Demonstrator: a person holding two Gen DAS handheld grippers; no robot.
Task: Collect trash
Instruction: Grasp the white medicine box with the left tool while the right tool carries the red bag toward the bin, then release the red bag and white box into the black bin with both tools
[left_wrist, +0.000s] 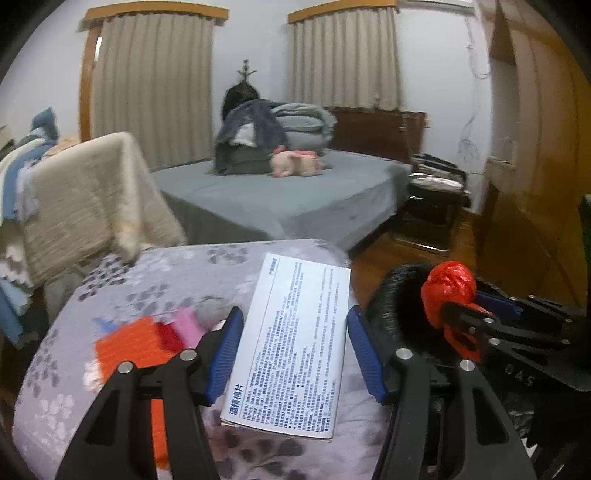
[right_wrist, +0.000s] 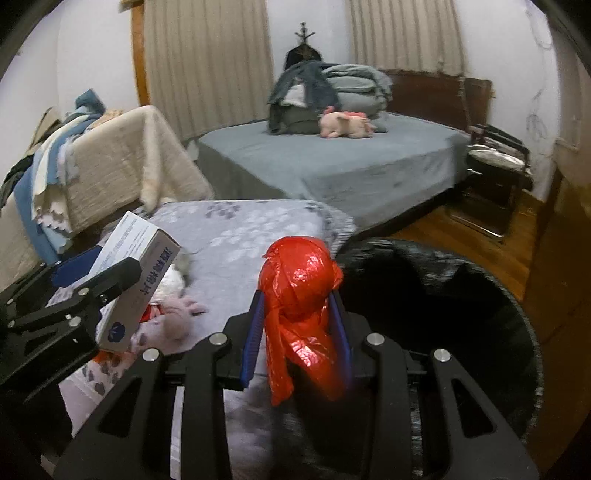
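Two grips – left gripper (left_wrist: 293, 347) clamping white box (left_wrist: 291, 350), right gripper (right_wrist: 297, 332) (pads shut) on red bag (right_wrist: 301, 295)

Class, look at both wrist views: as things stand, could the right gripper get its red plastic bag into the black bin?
Probably yes. The right gripper is shut on the red plastic bag, and the black bin gapes open just beyond and to its right, with nothing visible between them. The left gripper, holding the white box, sits clear on the other side.

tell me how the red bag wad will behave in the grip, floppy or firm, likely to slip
The red bag wad looks like crumpled thin plastic, so probably very light and squashy rather than firm. A loose tail hangs limp below the right gripper, so it will likely flop. The glossy film may be slippery, though the ribbed blue pads pinching it on both sides should help.
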